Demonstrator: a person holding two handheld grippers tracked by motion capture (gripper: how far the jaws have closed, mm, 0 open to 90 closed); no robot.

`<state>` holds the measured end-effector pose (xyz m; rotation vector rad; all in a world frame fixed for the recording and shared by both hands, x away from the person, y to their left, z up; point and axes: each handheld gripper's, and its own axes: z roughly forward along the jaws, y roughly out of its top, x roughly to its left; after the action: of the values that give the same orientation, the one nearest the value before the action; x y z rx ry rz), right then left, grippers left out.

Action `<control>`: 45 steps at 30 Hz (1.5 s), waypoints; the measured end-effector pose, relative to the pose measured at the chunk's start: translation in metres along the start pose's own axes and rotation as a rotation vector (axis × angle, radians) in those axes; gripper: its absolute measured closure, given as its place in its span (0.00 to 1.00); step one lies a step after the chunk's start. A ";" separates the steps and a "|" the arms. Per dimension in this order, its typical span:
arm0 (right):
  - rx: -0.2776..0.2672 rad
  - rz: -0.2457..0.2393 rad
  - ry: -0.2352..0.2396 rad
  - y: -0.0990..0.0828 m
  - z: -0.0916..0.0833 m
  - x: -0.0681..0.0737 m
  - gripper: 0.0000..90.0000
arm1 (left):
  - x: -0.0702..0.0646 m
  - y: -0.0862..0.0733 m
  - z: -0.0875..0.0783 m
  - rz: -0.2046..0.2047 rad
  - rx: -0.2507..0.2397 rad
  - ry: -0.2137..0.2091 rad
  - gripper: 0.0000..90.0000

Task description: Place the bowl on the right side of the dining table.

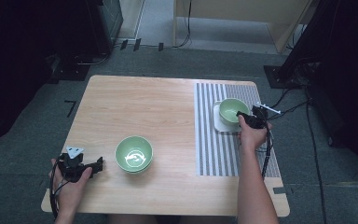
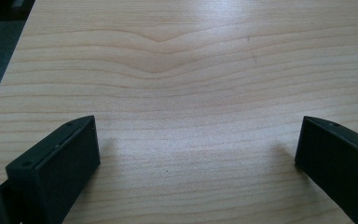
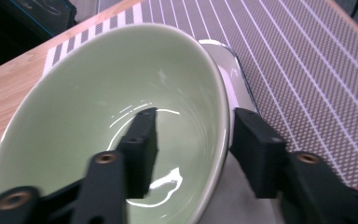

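1. Table (image 1: 158, 112) of pale wood, rectangular, fills my high view; a grey-and-white striped woven placemat (image 1: 214, 154) covers its right part.
2. Forearms come in from the bottom edge, two of them. My right one reaches far forward over the placemat, hand wrapped round the right gripper (image 1: 245, 119). My left one stays short at the near left corner, with the left gripper (image 1: 100, 164) lying level and pointing right.
3. Bowls: I count two pale green glazed ceramic ones. The far bowl (image 3: 102, 121) sits on a white square plate (image 1: 220, 125) on the placemat; the near bowl (image 1: 134, 154) stands on bare wood, near the left gripper and apart from it.
4. Right gripper's jaws straddle the far bowl's rim, one inside, one outside, parted, with a gap at the outer pad.
5. Left gripper's jaws are spread wide over bare wood.
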<state>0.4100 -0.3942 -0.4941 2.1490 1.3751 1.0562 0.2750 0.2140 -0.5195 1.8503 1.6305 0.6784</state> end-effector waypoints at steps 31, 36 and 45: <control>-0.116 -0.217 0.037 -0.005 -0.048 0.005 0.25 | 0.000 0.000 0.000 -0.001 0.000 0.000 0.00; -0.121 -0.235 0.050 -0.008 -0.056 0.002 0.24 | 0.000 0.000 0.000 0.000 0.000 0.000 0.00; -0.130 -0.270 0.070 -0.016 -0.074 -0.001 0.24 | 0.000 0.000 0.000 0.000 0.000 0.000 0.00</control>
<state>0.3433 -0.3936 -0.4572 1.7902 1.5317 1.0897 0.2750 0.2140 -0.5195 1.8502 1.6307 0.6785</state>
